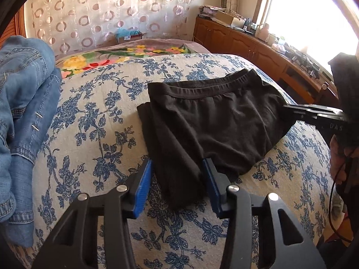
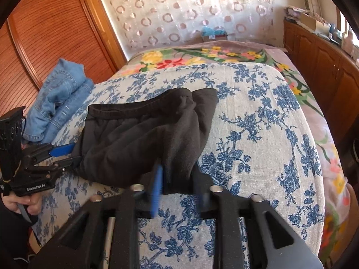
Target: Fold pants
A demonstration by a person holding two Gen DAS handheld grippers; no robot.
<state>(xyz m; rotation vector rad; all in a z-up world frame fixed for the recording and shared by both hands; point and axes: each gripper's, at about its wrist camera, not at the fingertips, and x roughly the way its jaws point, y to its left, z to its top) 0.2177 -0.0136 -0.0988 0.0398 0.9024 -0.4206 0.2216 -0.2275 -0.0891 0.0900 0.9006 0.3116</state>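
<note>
Black pants [image 1: 208, 121] folded on a blue-flowered bedspread [image 1: 94, 116], left claw [image 1: 177, 170] open astride one corner of the cloth, right claw [image 2: 179, 179] open around the opposite edge, blue jeans [image 2: 60, 103] heaped nearby on the bed

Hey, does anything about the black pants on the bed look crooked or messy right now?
Yes. The black pants are folded unevenly: one narrow layer sticks out past the bundle's near edge, between the left tongs' pads, and the cloth is rumpled. The jeans lie heaped at the bed's edge.
</note>
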